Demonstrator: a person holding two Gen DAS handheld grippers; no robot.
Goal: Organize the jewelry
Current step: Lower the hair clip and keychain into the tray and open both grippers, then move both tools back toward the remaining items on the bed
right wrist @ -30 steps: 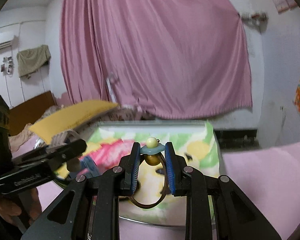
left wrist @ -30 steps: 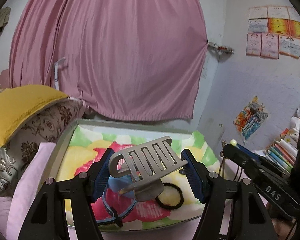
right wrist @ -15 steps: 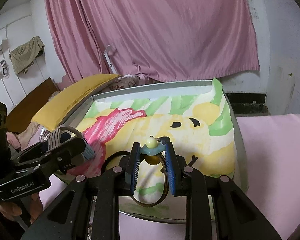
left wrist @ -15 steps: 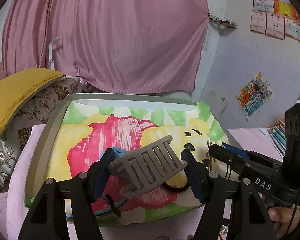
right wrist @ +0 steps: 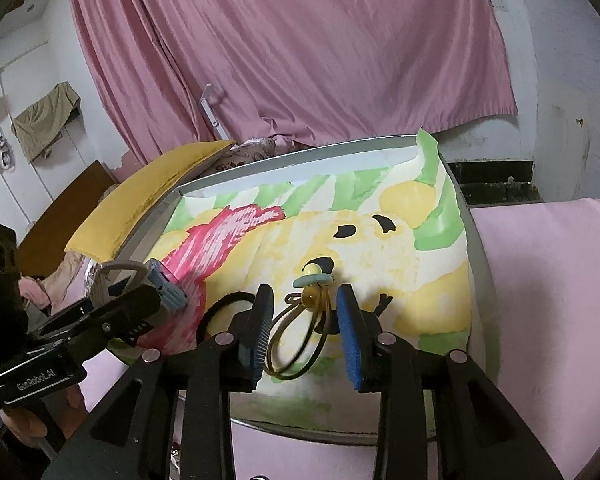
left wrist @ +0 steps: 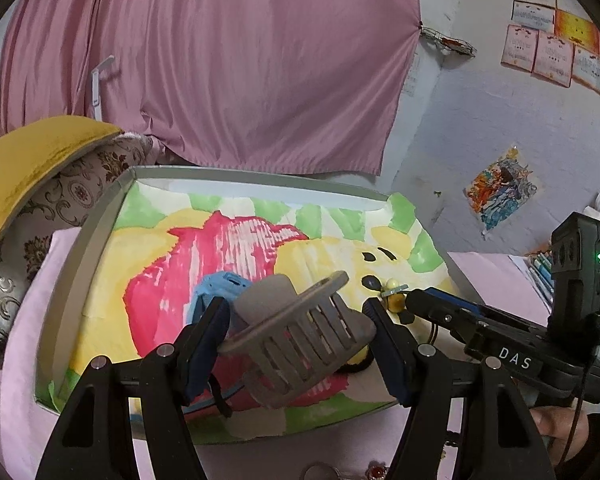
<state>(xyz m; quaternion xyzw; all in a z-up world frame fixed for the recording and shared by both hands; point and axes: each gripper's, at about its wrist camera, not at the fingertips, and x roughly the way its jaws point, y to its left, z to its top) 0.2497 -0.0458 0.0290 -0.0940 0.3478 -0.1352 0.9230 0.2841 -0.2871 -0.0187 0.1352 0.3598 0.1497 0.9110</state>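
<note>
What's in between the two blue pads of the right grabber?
The beaded bangle, seen from the right wrist. The right gripper is opening, its pads off the bangle, which sits on the painted tray.

Two claws: the left claw (left wrist: 296,344) low in the left wrist frame, the right claw (right wrist: 304,328) low in the right wrist frame. One tray (left wrist: 100,216). One grey hair claw clip (left wrist: 300,332). One beaded bangle (right wrist: 300,328). One black hair tie (right wrist: 220,304). One blue watch (left wrist: 220,284). One pink curtain (left wrist: 220,60), upper frame.
</note>
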